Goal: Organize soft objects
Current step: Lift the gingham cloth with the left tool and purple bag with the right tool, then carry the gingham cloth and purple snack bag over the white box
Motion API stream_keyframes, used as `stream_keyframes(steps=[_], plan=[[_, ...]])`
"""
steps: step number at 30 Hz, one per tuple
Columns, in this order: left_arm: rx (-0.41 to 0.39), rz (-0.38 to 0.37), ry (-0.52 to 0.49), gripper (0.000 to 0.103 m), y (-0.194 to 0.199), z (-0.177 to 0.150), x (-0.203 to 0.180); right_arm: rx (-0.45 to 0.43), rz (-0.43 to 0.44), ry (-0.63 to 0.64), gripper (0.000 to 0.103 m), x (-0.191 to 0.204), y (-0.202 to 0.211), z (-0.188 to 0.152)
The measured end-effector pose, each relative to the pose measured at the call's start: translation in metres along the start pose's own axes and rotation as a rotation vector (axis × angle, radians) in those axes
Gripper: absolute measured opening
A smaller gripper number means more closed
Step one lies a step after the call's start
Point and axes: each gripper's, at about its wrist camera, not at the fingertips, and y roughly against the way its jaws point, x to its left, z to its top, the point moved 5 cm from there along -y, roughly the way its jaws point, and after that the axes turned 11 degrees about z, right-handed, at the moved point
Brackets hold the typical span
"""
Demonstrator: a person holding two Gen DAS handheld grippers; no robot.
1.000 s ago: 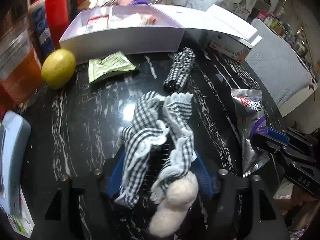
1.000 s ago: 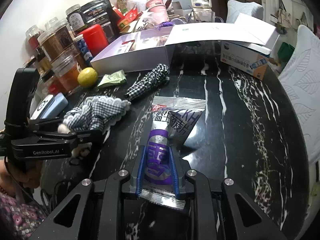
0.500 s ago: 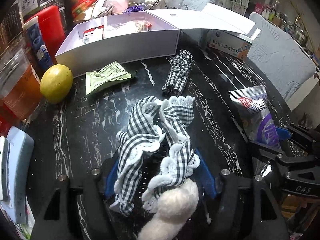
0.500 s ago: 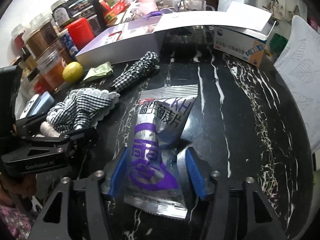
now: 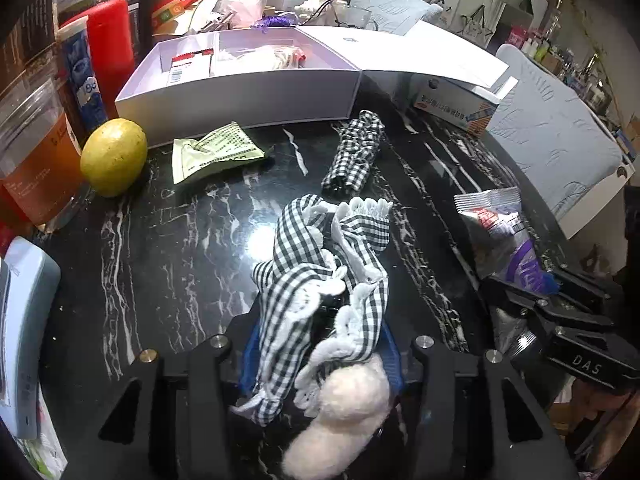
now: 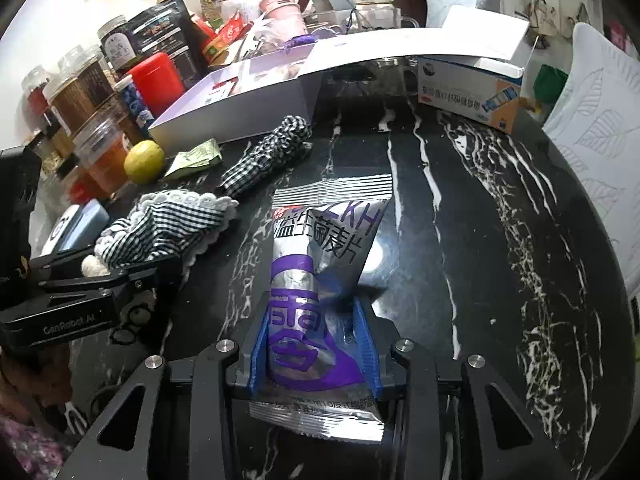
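My left gripper (image 5: 320, 356) is shut on a black-and-white checked cloth with white lace trim (image 5: 320, 264) and a white fluffy ball (image 5: 344, 412) at its near end. The cloth also shows in the right wrist view (image 6: 168, 232). My right gripper (image 6: 314, 344) has its blue pads around a silver and purple snack packet (image 6: 320, 280), which also shows in the left wrist view (image 5: 504, 232). A rolled checked cloth (image 5: 356, 152) lies on the black marble table (image 5: 180, 240) before an open white box (image 5: 240, 92).
A yellow lemon (image 5: 114, 156) and a green sachet (image 5: 212, 152) lie at the left. Jars, a red canister (image 5: 114, 44) and an orange-filled tub (image 5: 32, 160) crowd the left edge. A medicine carton (image 6: 468, 92) stands at the back right. A blue-grey case (image 5: 24, 304) lies near left.
My right gripper opened wide half a second ago and has narrowed again around the packet. My left gripper has lifted a little with the cloth in it.
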Motion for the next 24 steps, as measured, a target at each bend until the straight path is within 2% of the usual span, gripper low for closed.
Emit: stream_keyframes(steps=[3,8,15,24], plan=[[-0.004,-0.032,0.003,0.047,0.006,-0.002,-0.003,0.004,0.037,-0.010,0.036,0.004,0.001,-0.003],[-0.039,-0.039,-0.015,0.047,0.020,-0.002,-0.008,-0.011,0.098,-0.020,0.035,0.016,0.006,-0.005],[-0.085,-0.067,-0.006,0.047,0.042,0.003,-0.013,-0.055,0.124,0.011,0.035,0.033,0.025,-0.002],[-0.206,-0.062,-0.024,0.047,0.086,0.018,-0.016,-0.133,0.157,0.094,0.035,0.063,0.059,0.013]])
